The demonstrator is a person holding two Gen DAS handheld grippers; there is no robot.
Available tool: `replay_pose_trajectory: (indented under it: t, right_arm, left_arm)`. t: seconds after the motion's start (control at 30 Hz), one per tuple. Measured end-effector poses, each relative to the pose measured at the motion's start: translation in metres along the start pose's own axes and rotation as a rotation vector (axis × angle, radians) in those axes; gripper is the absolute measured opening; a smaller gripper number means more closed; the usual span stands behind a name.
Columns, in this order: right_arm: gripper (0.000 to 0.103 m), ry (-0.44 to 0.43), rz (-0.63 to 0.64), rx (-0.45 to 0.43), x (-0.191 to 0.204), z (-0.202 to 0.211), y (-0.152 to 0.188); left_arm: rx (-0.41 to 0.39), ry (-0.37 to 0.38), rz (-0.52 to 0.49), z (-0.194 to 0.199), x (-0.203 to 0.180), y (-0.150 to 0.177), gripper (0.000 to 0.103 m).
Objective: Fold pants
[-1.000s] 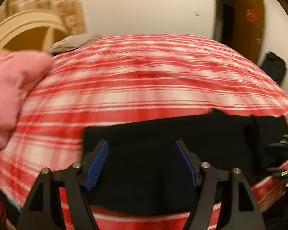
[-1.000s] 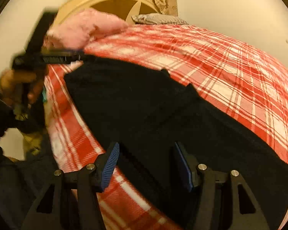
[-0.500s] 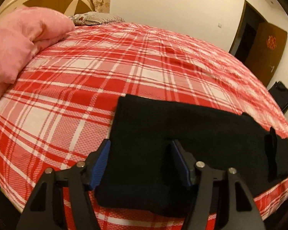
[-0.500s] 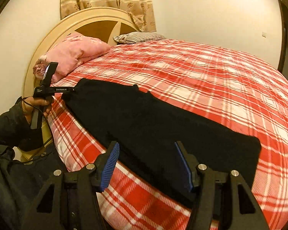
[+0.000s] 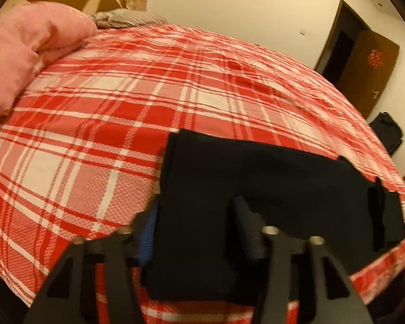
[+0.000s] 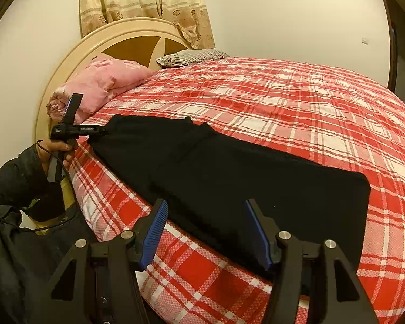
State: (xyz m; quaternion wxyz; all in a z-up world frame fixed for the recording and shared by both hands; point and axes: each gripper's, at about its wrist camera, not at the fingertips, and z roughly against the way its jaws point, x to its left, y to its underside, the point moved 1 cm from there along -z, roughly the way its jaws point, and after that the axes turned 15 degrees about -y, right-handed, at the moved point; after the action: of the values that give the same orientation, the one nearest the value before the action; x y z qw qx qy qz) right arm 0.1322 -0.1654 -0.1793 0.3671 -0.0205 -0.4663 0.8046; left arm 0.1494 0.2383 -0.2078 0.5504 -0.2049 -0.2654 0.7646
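Note:
Black pants (image 6: 229,172) lie flat along the near edge of a red plaid bed (image 6: 297,102). In the left wrist view the pants (image 5: 270,178) fill the lower middle, and their near-left corner lies between the fingers of my left gripper (image 5: 197,229). Its blue pad (image 5: 147,240) is partly hidden by the cloth; the jaws stand fairly close around the cloth. In the right wrist view the left gripper (image 6: 101,129) touches the pants' far corner. My right gripper (image 6: 205,229) is open above the pants' near edge, holding nothing.
A pink quilt (image 6: 105,83) and a striped pillow (image 6: 191,55) lie by the cream headboard (image 6: 100,46). A dark door (image 5: 364,62) and a black bag (image 5: 386,132) stand beyond the bed. The person's arm (image 6: 16,178) is at the left.
My left gripper has moved onto the pants' corner and its jaws have narrowed around the cloth. My right gripper has pulled back and stays open.

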Motion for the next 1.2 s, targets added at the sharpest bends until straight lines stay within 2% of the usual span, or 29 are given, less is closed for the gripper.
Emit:
replay_pose_trajectory:
  t: [0.03,0.07,0.17,0.3,0.4,0.5,0.63,0.8,0.97,1.1,1.2]
  right_arm:
    - [0.06,0.0,0.0,-0.003,0.0,0.001,-0.001]
    - [0.06,0.0,-0.001,-0.008,0.0,0.002,-0.001]
    - [0.06,0.003,-0.004,-0.018,0.0,0.004,-0.002]
    - [0.06,0.033,-0.006,-0.014,-0.003,0.009,-0.003]
    - [0.06,0.082,-0.014,-0.011,-0.007,0.016,-0.006]
    - [0.06,0.124,-0.046,-0.038,-0.016,0.03,-0.012]
    - [0.06,0.165,-0.076,-0.081,-0.029,0.05,-0.015]
    - [0.06,0.222,-0.123,-0.114,-0.047,0.076,-0.011]
    - [0.06,0.259,-0.19,-0.143,-0.07,0.093,0.001]
    - [0.06,0.284,-0.274,-0.18,-0.092,0.102,0.009]
    - [0.06,0.266,-0.363,-0.222,-0.108,0.111,0.013]
  left_arm:
    - [0.012,0.034,-0.002,0.003,-0.001,-0.001,0.022]
    - [0.026,0.058,0.0,0.005,-0.003,-0.001,0.021]
    - [0.025,0.045,-0.001,0.016,-0.011,-0.001,0.021]
    - [0.0,0.092,0.05,0.038,-0.016,-0.008,0.021]
    - [-0.019,0.183,0.083,0.062,-0.025,-0.015,0.021]
    - [-0.06,0.257,0.06,0.091,-0.045,-0.025,0.021]
    - [-0.095,0.356,0.001,0.124,-0.086,-0.037,0.021]
    - [-0.093,0.458,-0.076,0.147,-0.143,-0.046,0.021]
    - [-0.086,0.501,-0.153,0.16,-0.2,-0.052,0.021]
    - [-0.045,0.513,-0.237,0.156,-0.245,-0.046,0.021]
    - [-0.004,0.512,-0.305,0.143,-0.284,-0.039,0.021]
